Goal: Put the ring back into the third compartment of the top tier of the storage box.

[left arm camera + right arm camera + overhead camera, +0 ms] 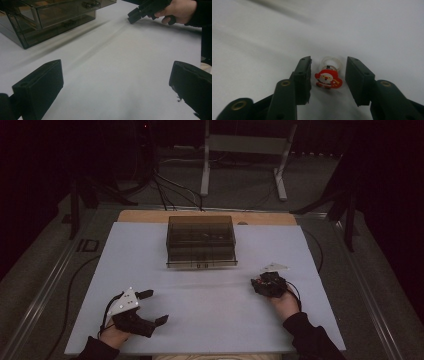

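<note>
Here the right gripper [327, 77] straddles but does not yet pinch the Santa ring [327, 78] near the mat's [210, 320] right edge: light, stiff, slippery plastic, probably best squeezed across the flat figure, left gripper [150, 307] agape.

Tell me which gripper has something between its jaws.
The right gripper: a red Santa ring with clear band lies between its jaws. The left gripper brackets bare white table.

Dark sleeves [310, 337] are worn. The black grippers, left [152, 307] and right [327, 75], are fitted with brass-ringed holes, flat pads, grey three-cornered plates and trailing black cables.
</note>
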Tool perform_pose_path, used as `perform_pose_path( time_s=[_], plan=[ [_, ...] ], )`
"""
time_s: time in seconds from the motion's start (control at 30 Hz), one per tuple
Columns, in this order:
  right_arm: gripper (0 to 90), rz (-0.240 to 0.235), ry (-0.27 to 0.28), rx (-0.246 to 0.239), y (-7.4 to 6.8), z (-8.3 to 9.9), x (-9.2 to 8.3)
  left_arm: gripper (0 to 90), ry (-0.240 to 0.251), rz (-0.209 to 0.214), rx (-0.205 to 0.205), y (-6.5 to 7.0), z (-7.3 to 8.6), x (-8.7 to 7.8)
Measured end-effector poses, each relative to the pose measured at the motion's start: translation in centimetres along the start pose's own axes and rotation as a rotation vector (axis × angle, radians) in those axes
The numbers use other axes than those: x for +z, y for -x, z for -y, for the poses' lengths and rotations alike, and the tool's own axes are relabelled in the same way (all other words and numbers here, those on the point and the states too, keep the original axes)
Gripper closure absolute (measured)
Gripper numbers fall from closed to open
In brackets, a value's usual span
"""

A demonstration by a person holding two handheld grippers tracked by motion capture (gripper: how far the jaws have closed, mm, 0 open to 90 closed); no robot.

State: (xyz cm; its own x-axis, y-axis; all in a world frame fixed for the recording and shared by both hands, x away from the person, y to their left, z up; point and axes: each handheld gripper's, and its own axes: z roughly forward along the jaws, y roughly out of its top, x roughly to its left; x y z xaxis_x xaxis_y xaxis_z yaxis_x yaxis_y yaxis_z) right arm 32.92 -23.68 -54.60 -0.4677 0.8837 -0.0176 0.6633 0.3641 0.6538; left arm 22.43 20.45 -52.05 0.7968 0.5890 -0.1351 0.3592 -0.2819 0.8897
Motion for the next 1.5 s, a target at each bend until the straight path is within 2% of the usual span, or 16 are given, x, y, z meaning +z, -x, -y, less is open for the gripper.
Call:
perform_pose_path(
  time_s=[0.13, 0.2, 0.43, 0.9, 1.03, 1.27, 1.4, 1.5],
  plan=[
    [60.8, -0.007, -0.002, 0.007, 0.0, 0.0, 0.0, 0.0, -0.001, 0.000, 0.001, 0.0, 0.0, 0.0],
    [66.3, -0.015, -0.007, 0.008, -0.2, -0.1, 0.0, 0.0, -0.001, 0.000, 0.002, 0.0, 0.0, 0.0],
    [69.1, -0.014, -0.005, -0.010, -0.1, -0.2, -0.3, 0.0, 0.001, 0.001, 0.003, 0.0, 0.0, 0.0],
    [69.7, -0.042, 0.017, -0.008, 0.4, -0.7, -1.5, 0.0, 0.000, 0.001, 0.002, 0.0, 0.0, 0.0],
    [69.7, -0.040, 0.032, -0.021, 0.4, -0.8, -2.0, 0.0, -0.003, 0.000, 0.003, 0.0, 0.0, 0.0],
    [69.7, -0.068, 0.038, -0.051, -0.1, -0.8, -2.7, 0.0, -0.004, 0.002, 0.003, 0.0, 0.0, 0.0],
    [69.8, -0.072, 0.047, -0.081, -0.3, -1.0, -3.2, 0.0, -0.002, 0.000, 0.000, 0.0, 0.0, 0.0],
    [69.7, -0.094, 0.053, -0.097, -0.2, -1.2, -3.6, 0.0, -0.002, 0.000, 0.000, 0.0, 0.0, 0.0]
  ],
)
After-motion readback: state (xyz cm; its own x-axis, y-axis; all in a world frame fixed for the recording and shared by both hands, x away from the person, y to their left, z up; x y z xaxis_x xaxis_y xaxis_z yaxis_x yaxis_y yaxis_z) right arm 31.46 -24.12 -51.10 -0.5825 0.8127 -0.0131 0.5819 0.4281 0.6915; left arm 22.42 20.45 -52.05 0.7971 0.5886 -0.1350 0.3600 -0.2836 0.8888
